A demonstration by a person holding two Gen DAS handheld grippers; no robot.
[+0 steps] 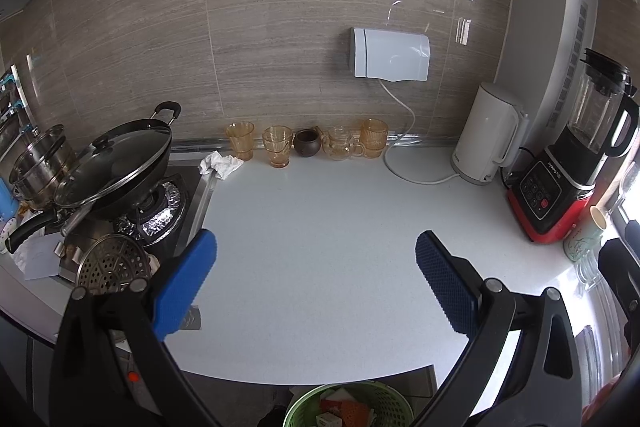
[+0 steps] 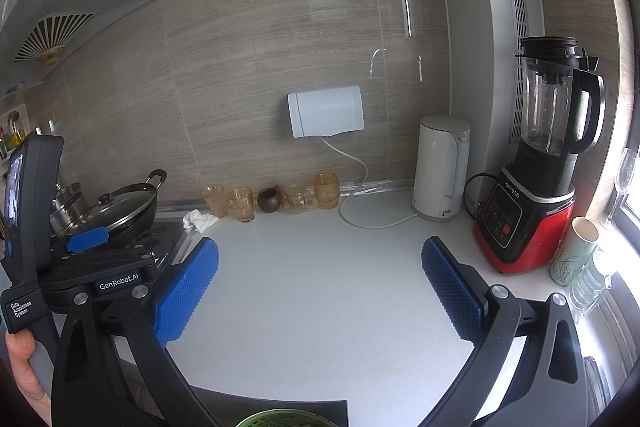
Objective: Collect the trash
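A crumpled white tissue [image 1: 221,164] lies on the white counter [image 1: 320,247] by the stove's edge, near the back wall; the right wrist view has the tissue [image 2: 199,219] too. My left gripper [image 1: 316,283] hangs open above the counter's front, well short of the tissue, with nothing between its blue pads. My right gripper [image 2: 320,287] is open too, empty, over the counter's near part. The left gripper's body [image 2: 88,259] shows at the left of the right wrist view, held by a hand [image 2: 24,371]. A green basket [image 1: 348,405] with scraps inside sits below the counter's front edge.
Several amber glasses [image 1: 276,146] and a brown pot [image 1: 307,143] line the back wall. A lidded wok [image 1: 116,167] and steel pot [image 1: 38,163] sit on the stove at left. At right stand a white kettle [image 1: 486,135], its cord [image 1: 404,163], a red blender [image 1: 560,183] and a cup [image 2: 576,251].
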